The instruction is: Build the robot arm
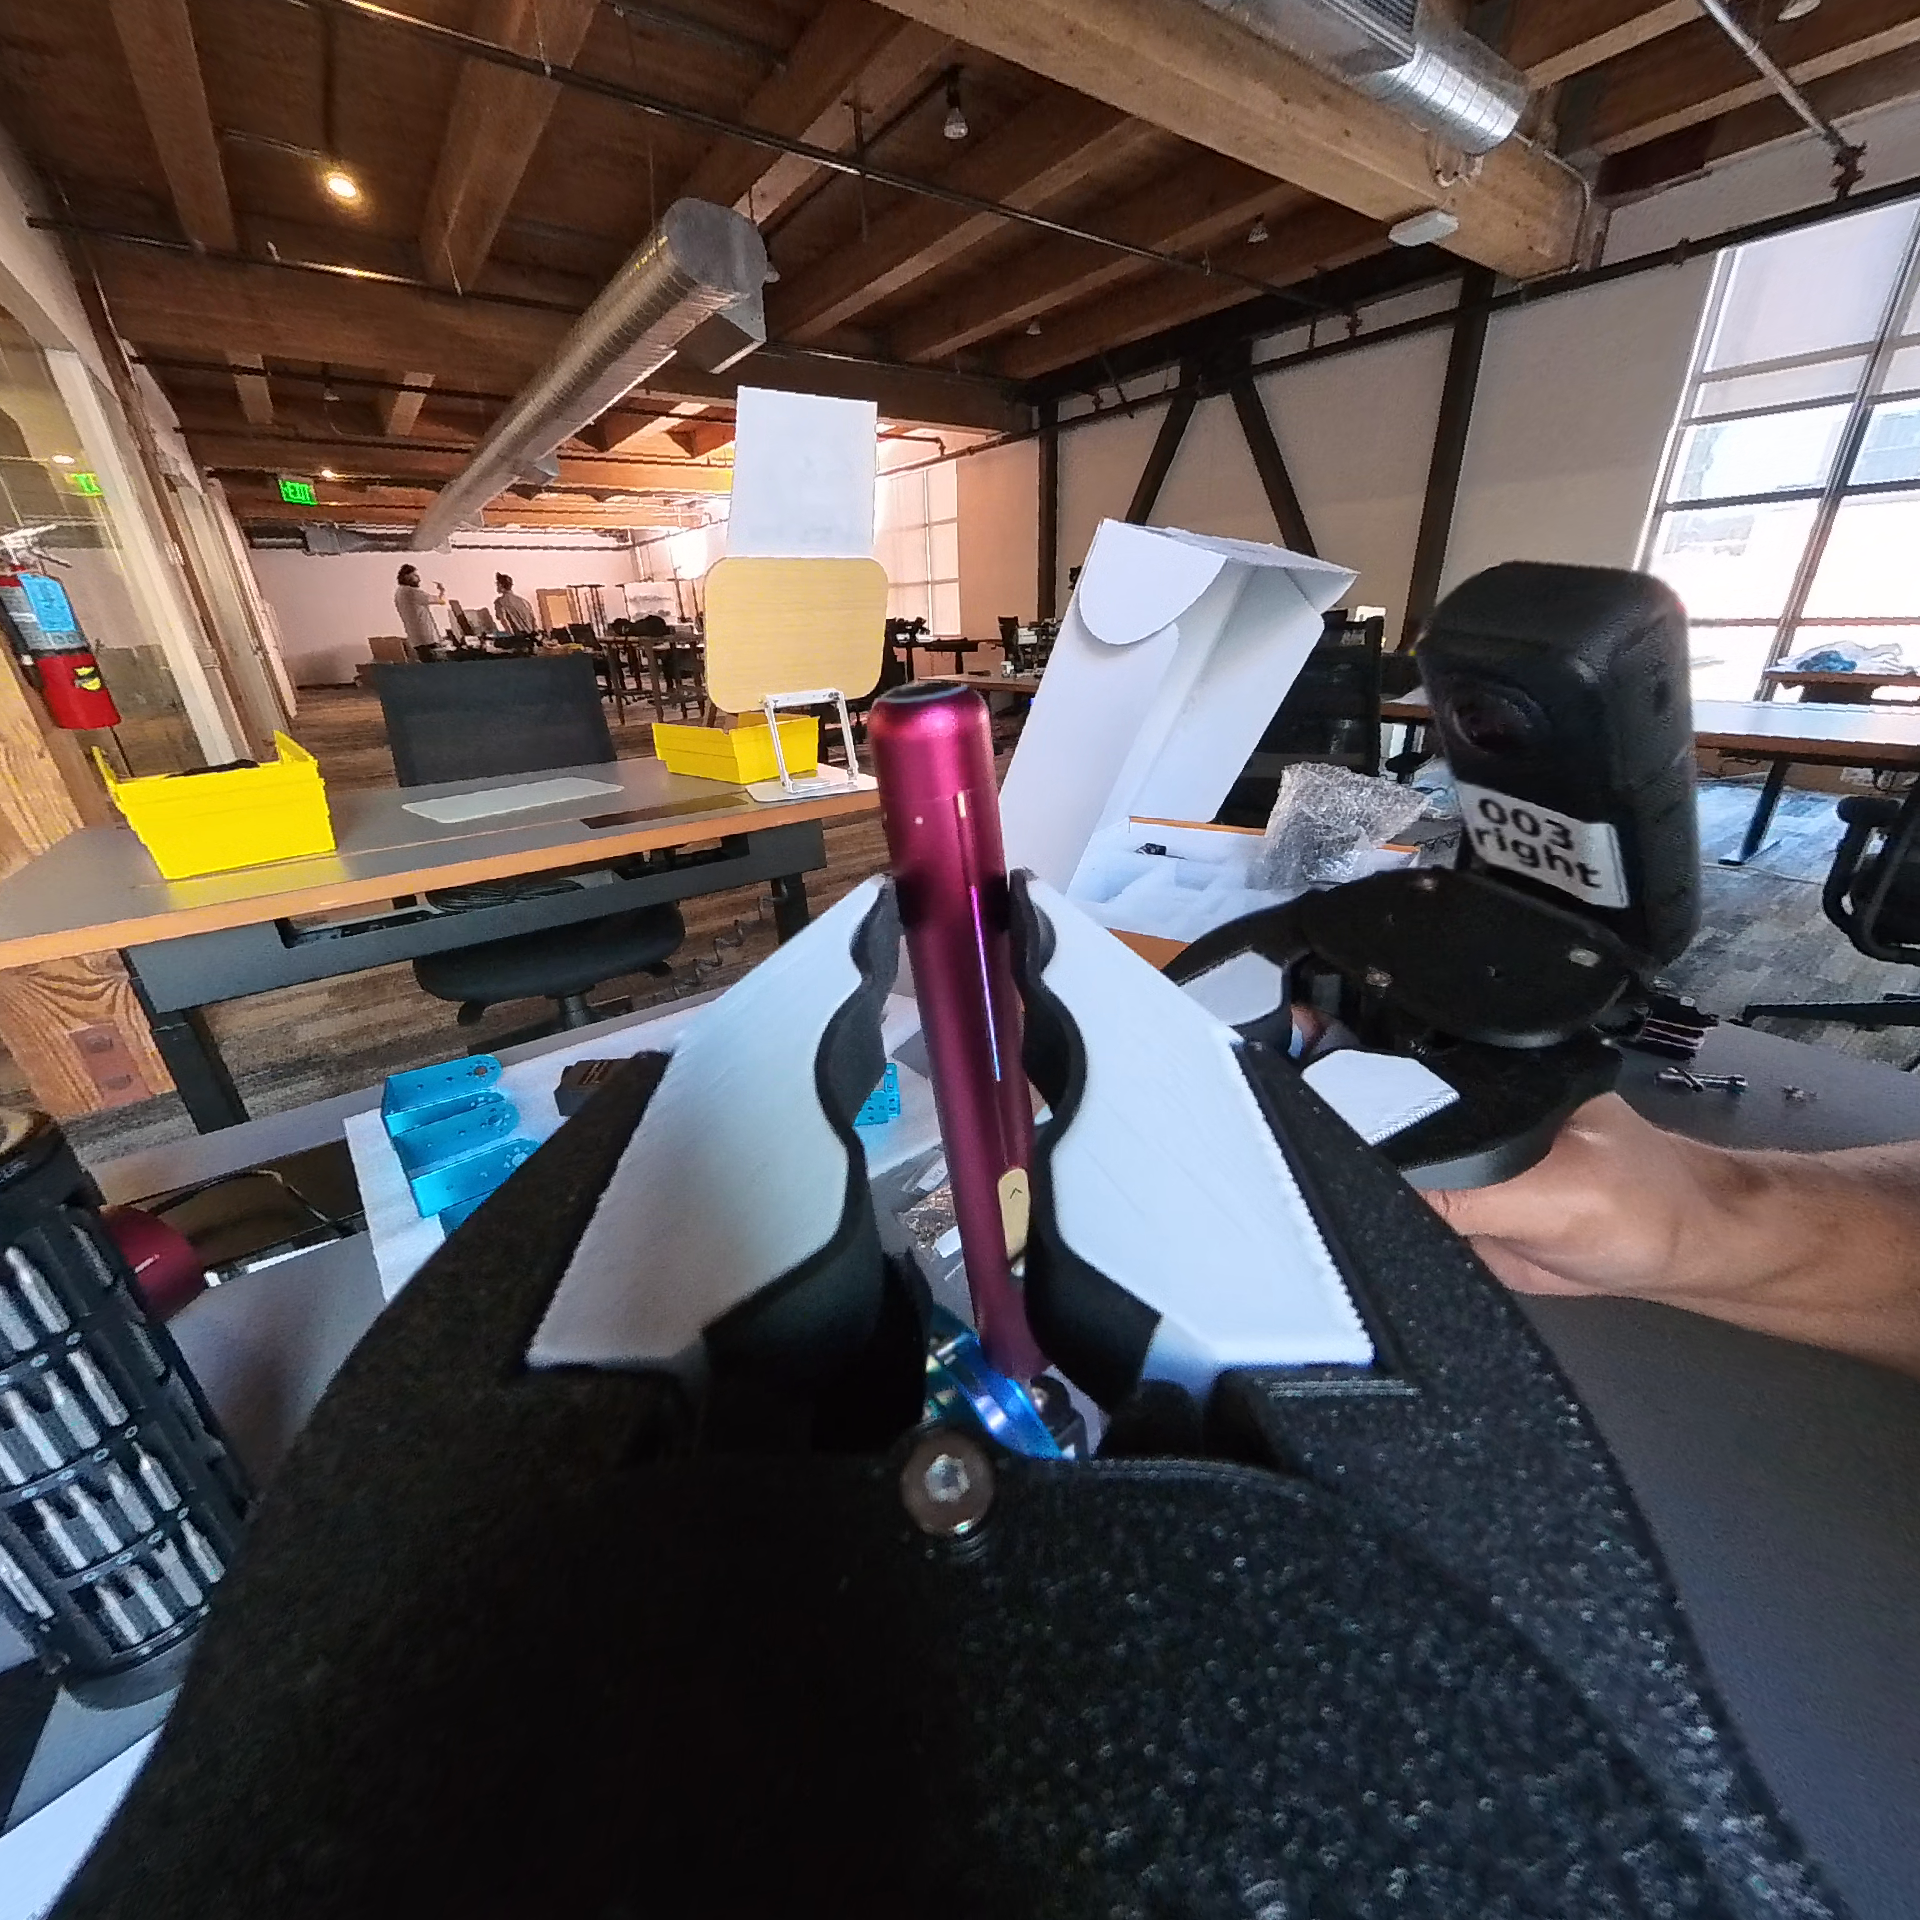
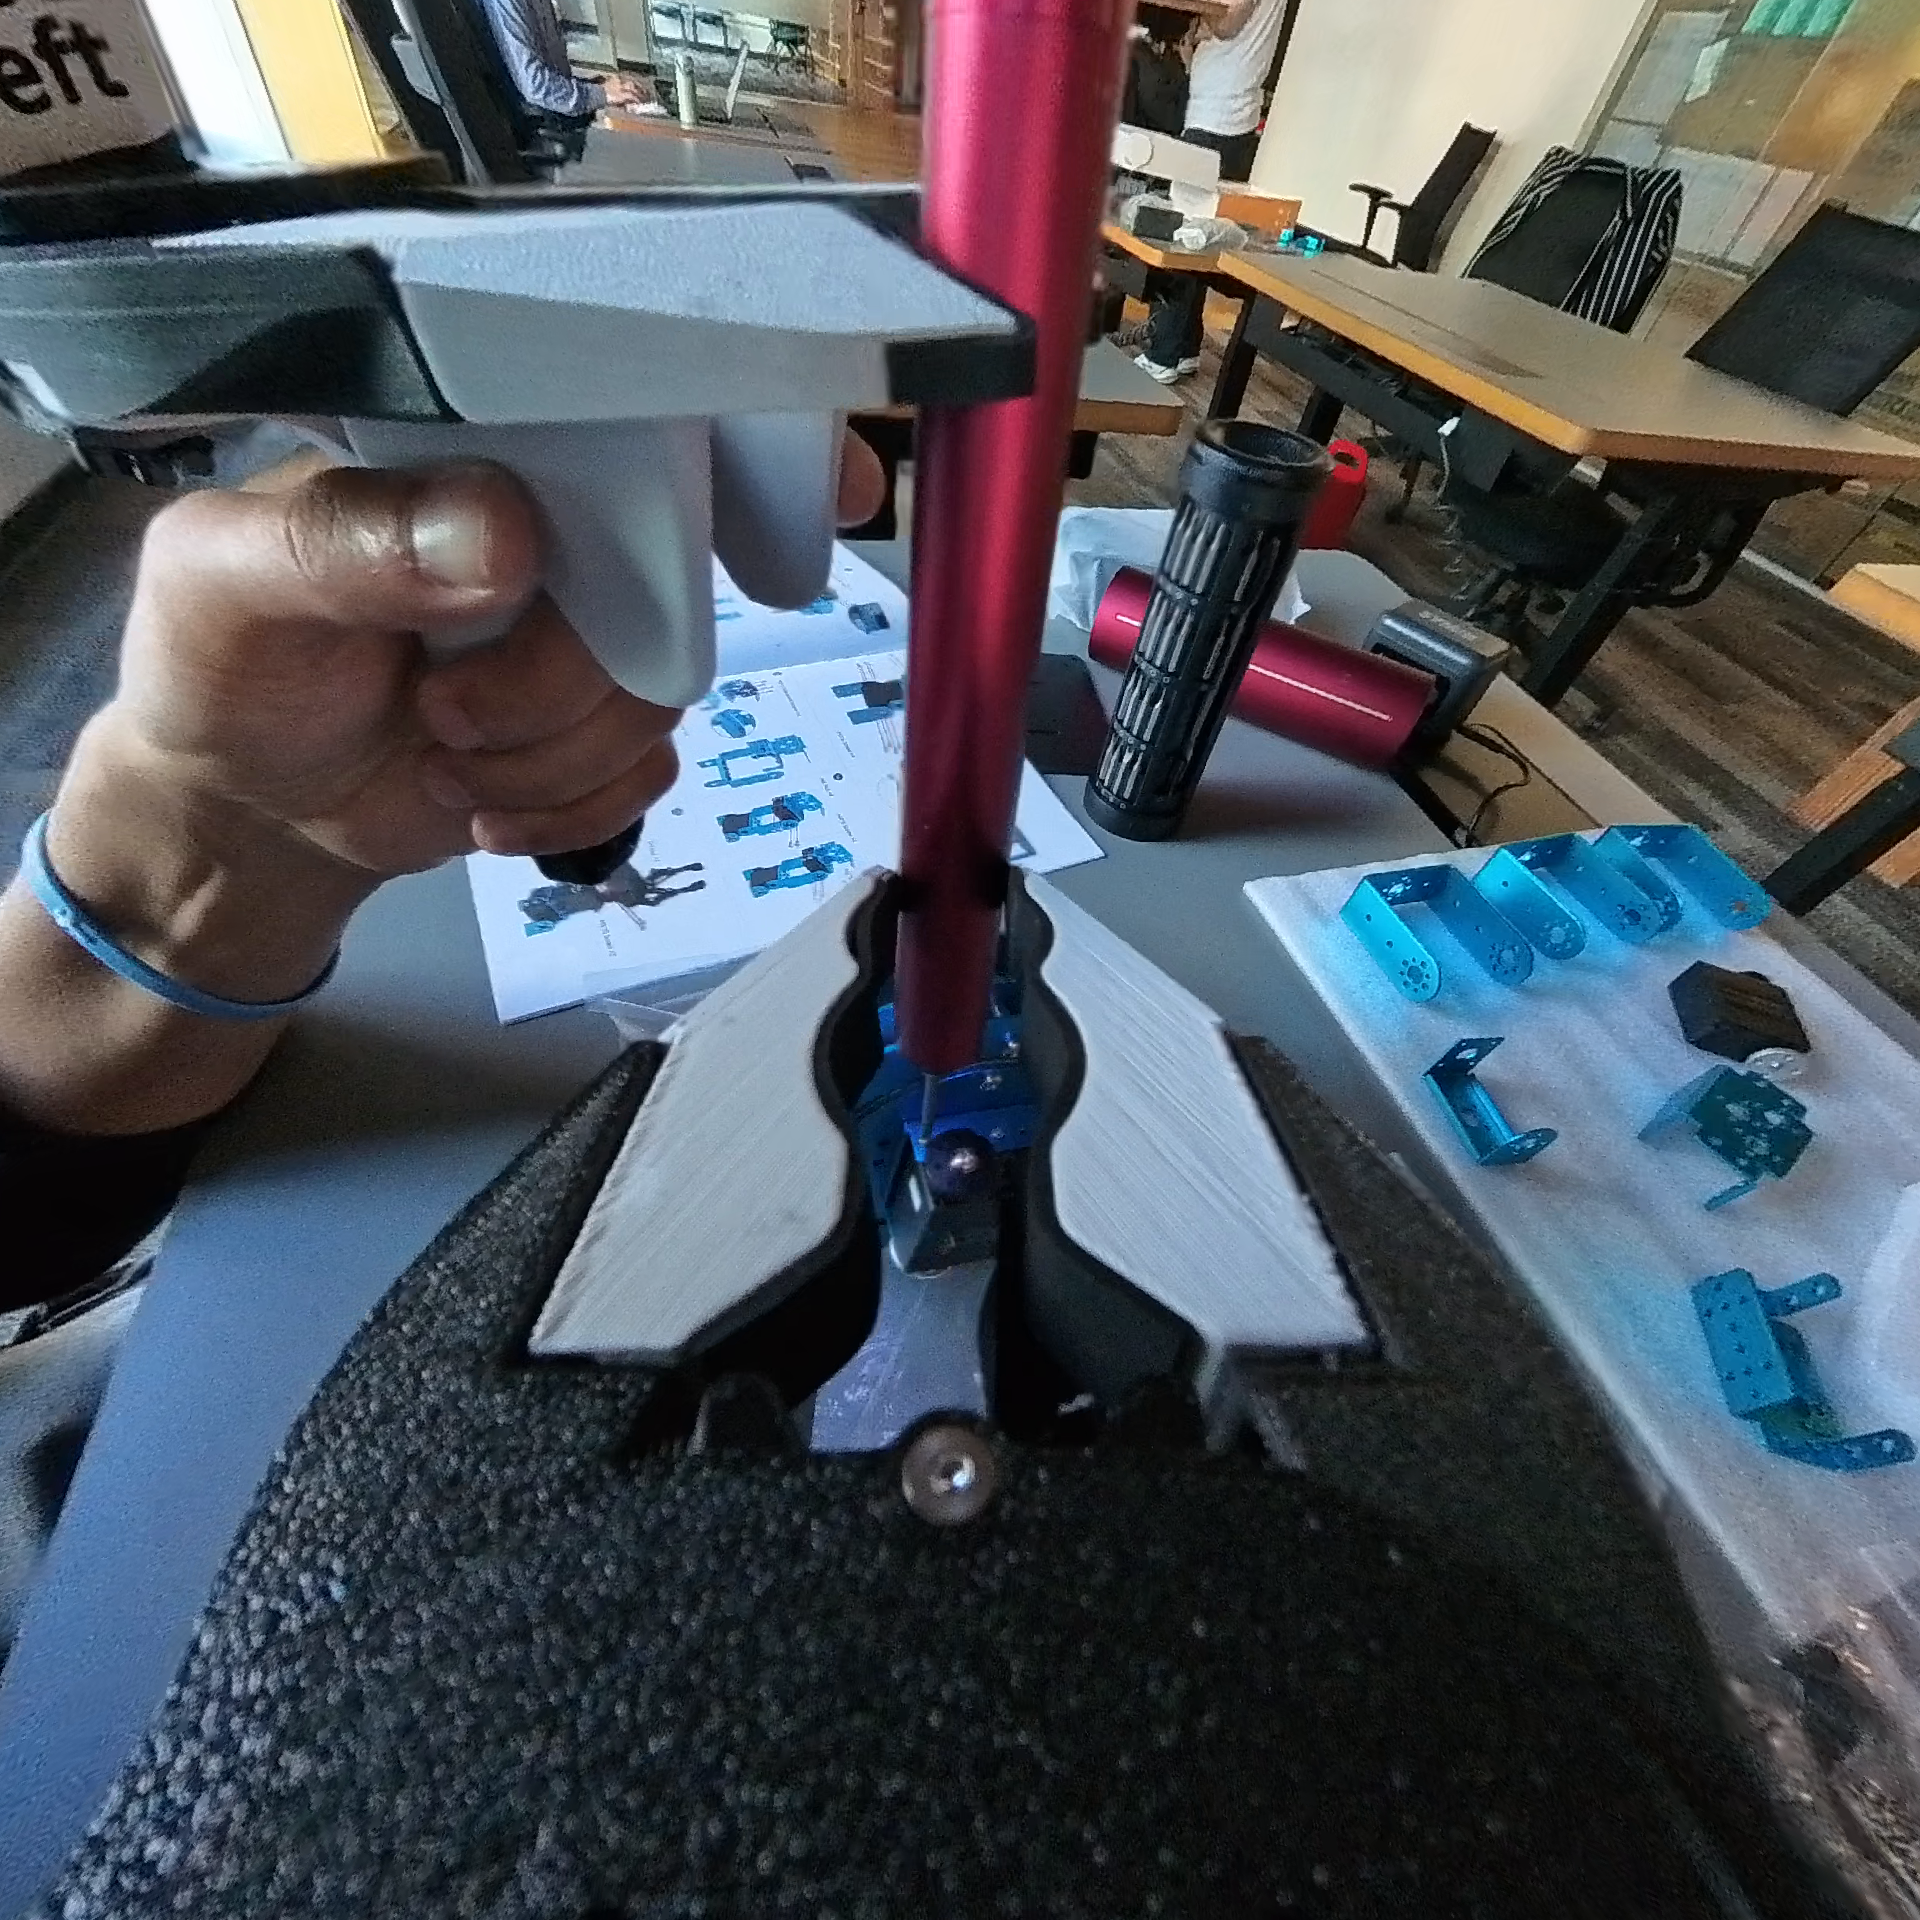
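The left gripper (image 1: 956,914) is clenched on one magenta screwdriver (image 1: 951,935), upright, tip at 6 o'clock on a blue bracket assembly (image 2: 935,1122). The right gripper (image 2: 951,894) seems clamped on that assembly, its tips flanking the shaft. At 3 o'clock: foam sheet (image 2: 1621,1195), about seven blue brackets (image 2: 1434,925). One bit holder (image 2: 1195,644) stands at 1 o'clock. Left hand (image 2: 353,686) fisted round the handle

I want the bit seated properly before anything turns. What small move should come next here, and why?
Probably just hold the left gripper steady with the red screwdriver upright. Its bit appears to sit on a screw in the blue bracket assembly, which the right gripper clamps, so any tilt could slip it off.
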The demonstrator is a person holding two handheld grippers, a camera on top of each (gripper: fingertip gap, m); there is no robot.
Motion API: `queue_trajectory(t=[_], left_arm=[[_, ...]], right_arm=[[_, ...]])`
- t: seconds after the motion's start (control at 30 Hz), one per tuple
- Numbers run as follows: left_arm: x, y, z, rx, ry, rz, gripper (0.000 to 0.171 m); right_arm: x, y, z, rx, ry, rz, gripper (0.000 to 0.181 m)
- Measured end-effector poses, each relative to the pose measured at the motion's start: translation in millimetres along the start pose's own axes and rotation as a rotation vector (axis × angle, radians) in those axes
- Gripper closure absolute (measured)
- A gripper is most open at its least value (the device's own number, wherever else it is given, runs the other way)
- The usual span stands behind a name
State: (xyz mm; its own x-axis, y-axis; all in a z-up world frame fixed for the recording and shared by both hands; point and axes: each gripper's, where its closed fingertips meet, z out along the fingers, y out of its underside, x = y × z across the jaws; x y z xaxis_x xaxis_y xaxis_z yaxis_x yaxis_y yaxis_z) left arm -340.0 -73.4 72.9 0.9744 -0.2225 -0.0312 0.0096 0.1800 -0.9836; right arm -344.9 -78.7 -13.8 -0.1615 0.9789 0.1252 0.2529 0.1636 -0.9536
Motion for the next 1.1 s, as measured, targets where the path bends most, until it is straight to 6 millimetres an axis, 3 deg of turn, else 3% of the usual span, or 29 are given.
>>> queue_trajectory(t=[1.1], left_arm=[[1.8,3.4,-3.2,0.004,0.006,0.046,0.151]], right_arm=[[-8.0,3.4,2.5,-0.01,-0.002,-0.007,0.162]])
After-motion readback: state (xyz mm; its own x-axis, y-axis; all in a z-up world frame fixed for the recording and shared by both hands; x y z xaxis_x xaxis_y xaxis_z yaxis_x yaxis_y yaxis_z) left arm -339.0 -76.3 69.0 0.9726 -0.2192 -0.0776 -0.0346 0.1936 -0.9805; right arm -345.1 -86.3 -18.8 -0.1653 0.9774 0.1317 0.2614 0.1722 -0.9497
